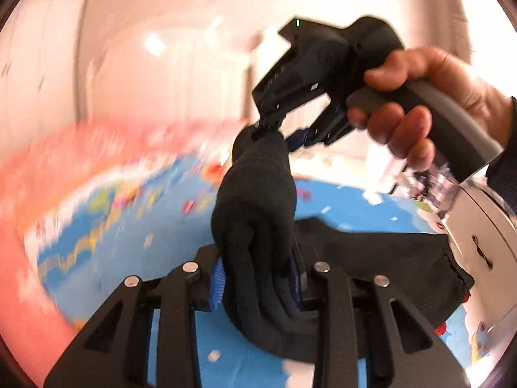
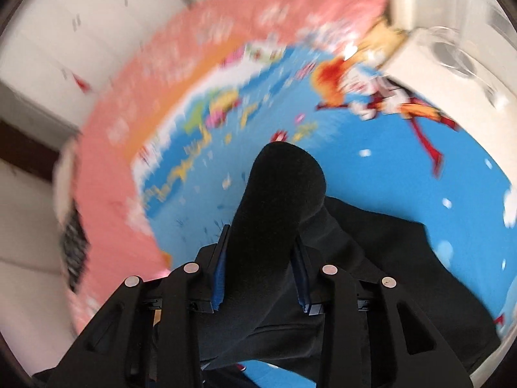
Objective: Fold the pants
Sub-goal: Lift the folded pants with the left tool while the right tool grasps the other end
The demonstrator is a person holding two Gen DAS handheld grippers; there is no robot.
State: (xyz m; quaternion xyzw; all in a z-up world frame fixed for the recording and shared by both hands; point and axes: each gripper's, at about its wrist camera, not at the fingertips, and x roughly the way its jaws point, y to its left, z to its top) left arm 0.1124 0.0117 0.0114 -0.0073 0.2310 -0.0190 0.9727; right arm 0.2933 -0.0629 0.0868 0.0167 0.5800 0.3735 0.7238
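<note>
The black pants (image 1: 255, 213) are lifted off the blue cartoon-print mat (image 1: 155, 226), bunched into a thick roll strung between the two tools; the rest of the garment (image 2: 404, 258) trails down and lies on the mat. The left hand-held gripper (image 1: 257, 278) is clamped on a thick wad of the fabric between its blue pads (image 1: 217, 283). The right hand-held gripper (image 2: 260, 278) is likewise closed on a bunch of the pants, and in the left view it is seen held by a bare hand (image 1: 416, 103), pinching the upper end of the roll.

Risks, as judged: several layers are pinched at once, so a single edge may not be controlled and the fold could land crooked or lumpy. The knit could slide out of a pad under tension if the two tools are pulled apart. The trailing part could be dragged and creased on the mat.

Hard to make out: both views are motion-blurred, mat print is smeared. Which part of the pants is gripped (waist or hem) cannot be told. The pink border (image 2: 135, 103) and a white object (image 1: 481, 258) at the right edge are only partly seen; the white object is not identified. Leg layout below the tools is cut off.
</note>
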